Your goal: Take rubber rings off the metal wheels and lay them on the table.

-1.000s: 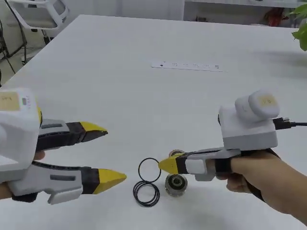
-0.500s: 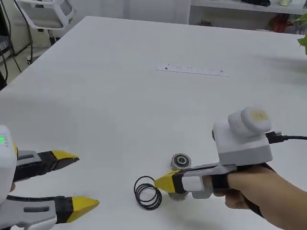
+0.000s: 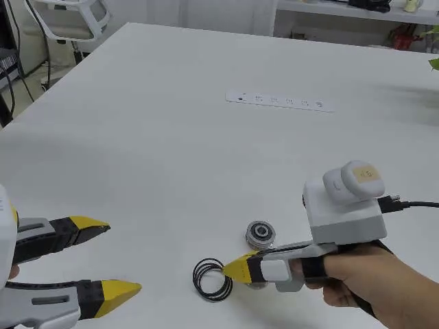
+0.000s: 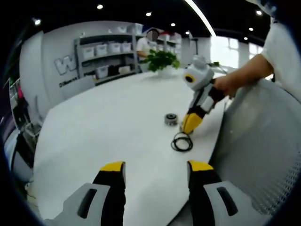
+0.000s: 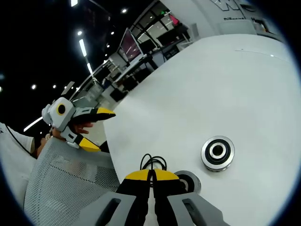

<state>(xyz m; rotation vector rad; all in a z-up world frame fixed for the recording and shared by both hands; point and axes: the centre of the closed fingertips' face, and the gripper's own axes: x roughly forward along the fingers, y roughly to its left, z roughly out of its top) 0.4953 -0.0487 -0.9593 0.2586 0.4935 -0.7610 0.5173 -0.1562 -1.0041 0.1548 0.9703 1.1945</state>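
Note:
A pile of black rubber rings (image 3: 211, 278) lies on the white table (image 3: 171, 137) near its front edge. My right gripper (image 3: 229, 270) is shut, its yellow tips at the pile's right edge and pinching a ring (image 5: 153, 162) that loops out from them. One bare metal wheel (image 3: 260, 233) lies flat just behind it, also seen as wheel (image 5: 217, 151) and wheel (image 4: 170, 118). A second wheel (image 5: 189, 181) is half hidden under the right jaws. My left gripper (image 3: 108, 257) hovers open at the lower left, well apart from the rings (image 4: 181, 142).
A white power strip (image 3: 281, 101) lies across the far middle of the table. An office chair (image 3: 65, 17) stands beyond the far left corner. A mesh chair back (image 4: 254, 141) sits close behind the table's near edge.
The right gripper has carried the single ring down and left onto the pile. The left gripper has drawn back toward the lower left. The head camera has shifted too.

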